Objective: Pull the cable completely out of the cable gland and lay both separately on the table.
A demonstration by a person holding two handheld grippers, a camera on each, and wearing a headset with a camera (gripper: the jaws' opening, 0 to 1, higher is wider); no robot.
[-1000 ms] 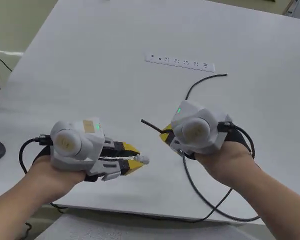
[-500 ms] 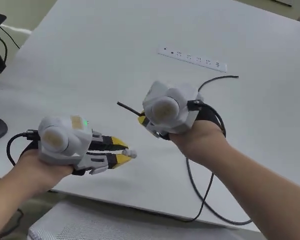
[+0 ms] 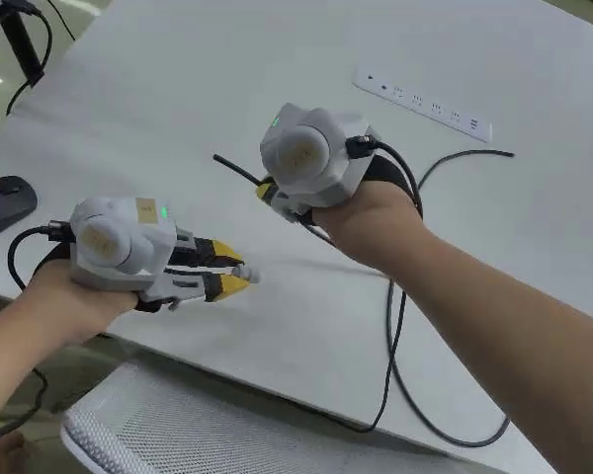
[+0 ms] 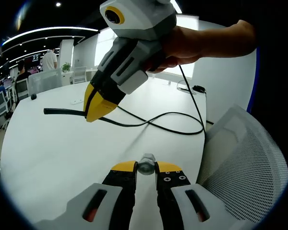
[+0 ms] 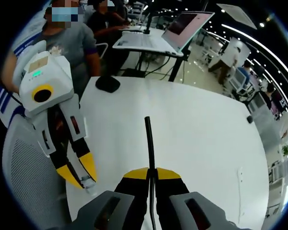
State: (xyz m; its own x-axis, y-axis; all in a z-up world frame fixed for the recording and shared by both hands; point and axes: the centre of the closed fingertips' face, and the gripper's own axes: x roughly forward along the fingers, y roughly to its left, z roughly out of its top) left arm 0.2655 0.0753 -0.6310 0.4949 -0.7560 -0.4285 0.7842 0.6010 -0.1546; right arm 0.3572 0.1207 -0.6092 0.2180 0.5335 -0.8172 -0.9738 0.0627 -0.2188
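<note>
Pinching gland [image 4: 146, 161], left tongs [image 3: 235, 274] — right tongs [image 5: 150, 171] clamped on cable [image 5: 148, 139]; head view adds power strip [image 3: 422, 101].

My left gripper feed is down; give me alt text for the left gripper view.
The left gripper, at the bottom, is shut on the small grey gland, which is apart from the cable. Above it, the right gripper is shut on the black cable, whose free end sticks out to the left over the white table.
</note>
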